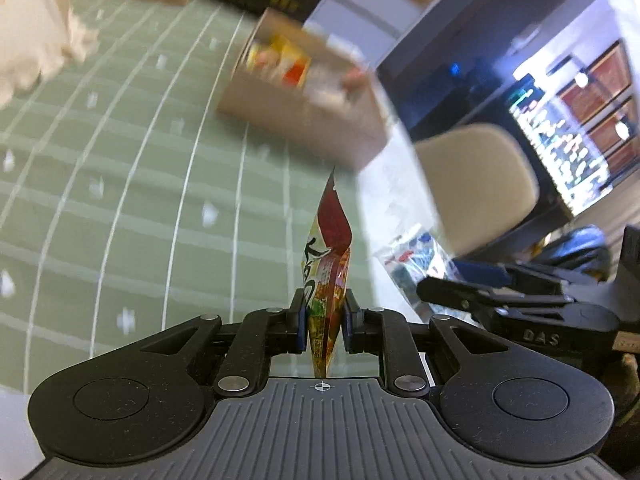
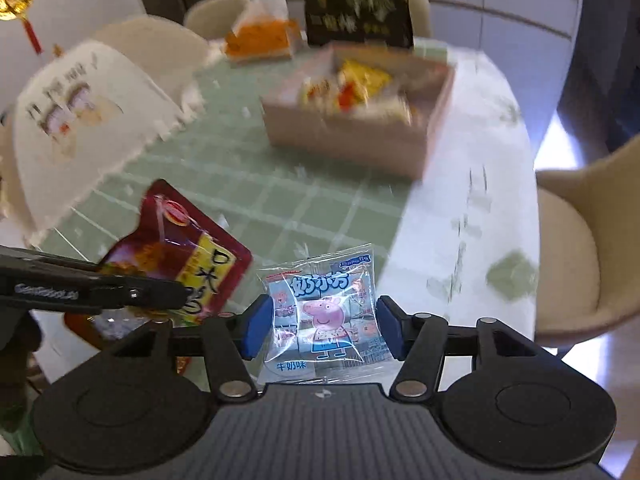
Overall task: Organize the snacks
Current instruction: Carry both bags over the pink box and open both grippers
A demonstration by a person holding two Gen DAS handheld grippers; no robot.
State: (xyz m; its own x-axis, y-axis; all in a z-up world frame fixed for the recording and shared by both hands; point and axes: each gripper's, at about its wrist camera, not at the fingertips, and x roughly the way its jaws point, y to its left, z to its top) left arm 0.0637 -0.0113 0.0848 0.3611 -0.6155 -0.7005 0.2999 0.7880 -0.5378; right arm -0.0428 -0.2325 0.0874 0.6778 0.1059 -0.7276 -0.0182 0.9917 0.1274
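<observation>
My left gripper (image 1: 324,316) is shut on a dark red snack pouch (image 1: 330,264), held edge-on above the green checked tablecloth (image 1: 120,184). The same pouch (image 2: 180,256) shows flat at the left of the right wrist view, clamped by the left gripper's fingers (image 2: 120,292). My right gripper (image 2: 324,328) is open, its blue pads on either side of a clear blue Peppa Pig candy packet (image 2: 324,312) that lies near the table's front edge. A cardboard box (image 2: 360,120) with several snacks inside stands further back; it also shows in the left wrist view (image 1: 304,100).
A white mesh food cover (image 2: 88,120) stands at the left. An orange tissue box (image 2: 260,40) and a black box (image 2: 360,12) sit at the back. Beige chairs (image 2: 588,260) stand around the table. The right gripper (image 1: 520,300) shows at the left view's right edge.
</observation>
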